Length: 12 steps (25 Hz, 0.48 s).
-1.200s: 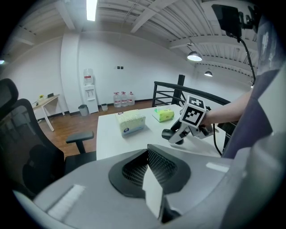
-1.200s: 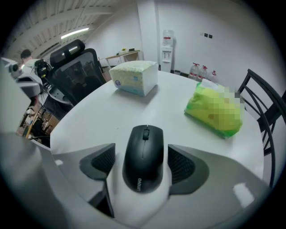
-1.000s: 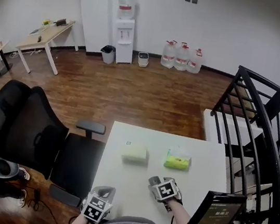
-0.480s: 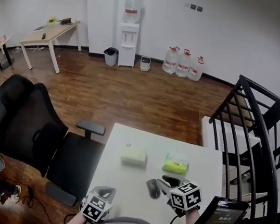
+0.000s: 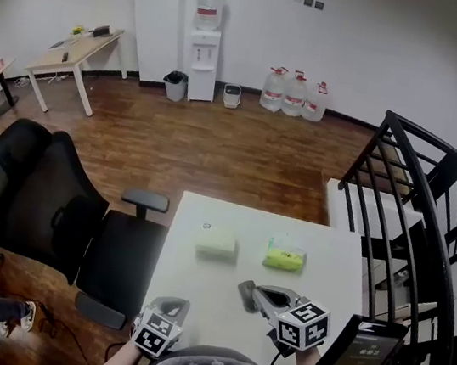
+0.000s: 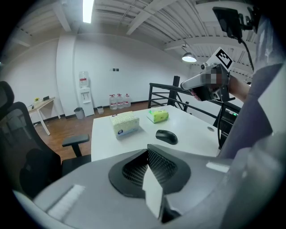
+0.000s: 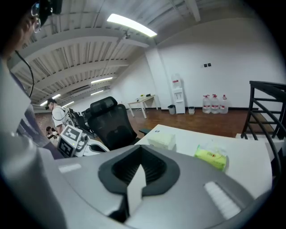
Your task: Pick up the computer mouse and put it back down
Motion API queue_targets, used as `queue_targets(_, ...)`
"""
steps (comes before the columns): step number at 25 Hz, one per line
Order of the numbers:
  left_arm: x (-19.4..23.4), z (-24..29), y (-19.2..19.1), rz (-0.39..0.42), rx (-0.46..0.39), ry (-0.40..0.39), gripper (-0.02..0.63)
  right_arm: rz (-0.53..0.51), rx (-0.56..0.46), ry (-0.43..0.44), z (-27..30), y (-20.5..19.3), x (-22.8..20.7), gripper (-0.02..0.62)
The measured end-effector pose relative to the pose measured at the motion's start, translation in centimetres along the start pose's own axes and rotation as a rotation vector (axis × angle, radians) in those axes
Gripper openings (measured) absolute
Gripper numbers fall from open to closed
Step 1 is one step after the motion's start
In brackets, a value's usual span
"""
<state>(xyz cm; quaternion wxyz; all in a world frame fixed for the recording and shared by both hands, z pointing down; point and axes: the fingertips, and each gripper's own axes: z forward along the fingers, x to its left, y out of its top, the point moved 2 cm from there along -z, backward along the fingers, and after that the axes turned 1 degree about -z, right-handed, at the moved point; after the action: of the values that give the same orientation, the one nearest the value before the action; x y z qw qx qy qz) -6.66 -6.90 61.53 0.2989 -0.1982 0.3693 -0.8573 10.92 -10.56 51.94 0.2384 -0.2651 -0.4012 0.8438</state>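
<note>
The black computer mouse [image 5: 244, 295] lies on the white table [image 5: 193, 296], free of both grippers; it also shows in the left gripper view [image 6: 166, 137]. My right gripper [image 5: 262, 294] hangs in the air above and just right of the mouse, jaws shut with nothing between them [image 7: 138, 172]. In the left gripper view the right gripper [image 6: 191, 84] is high over the table. My left gripper [image 5: 175, 306] stays at the table's near edge, shut and empty [image 6: 149, 154], pointing towards the mouse.
A pale tissue box [image 5: 216, 242] and a green tissue pack [image 5: 283, 258] lie further back on the table. A black office chair [image 5: 52, 210] stands to the left, a black railing [image 5: 414, 207] to the right, a small screen [image 5: 357, 348] at the near right.
My right gripper has lifted off the table from over the mouse and its jaws have closed empty. The mouse stays on the table. The left gripper has hardly moved.
</note>
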Motion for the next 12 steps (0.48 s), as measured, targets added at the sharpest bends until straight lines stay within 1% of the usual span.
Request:
queue_targets(2,-0.7,-0.7,-0.4,0.001,-0.001,0.001,0.015,-0.005,-0.004,-0.017,-0.7,-0.6,0.6,0.003)
queue_targets(5,-2.1,-2.0,-1.4,0.002,-0.003,0.005,0.015,-0.004,-0.010,-0.017,-1.9,-1.5,1.9,0.003)
queue_targets(10,0.1,-0.4,0.0,-0.008,-0.002,0.011,0.015,-0.002,-0.023,0.001,0.5,0.5,0.2,0.003)
queue_targets(12,0.2,-0.4,0.1,-0.011,-0.001,0.012,0.015,-0.002,-0.020,0.004,0.7,0.8,0.2,0.003)
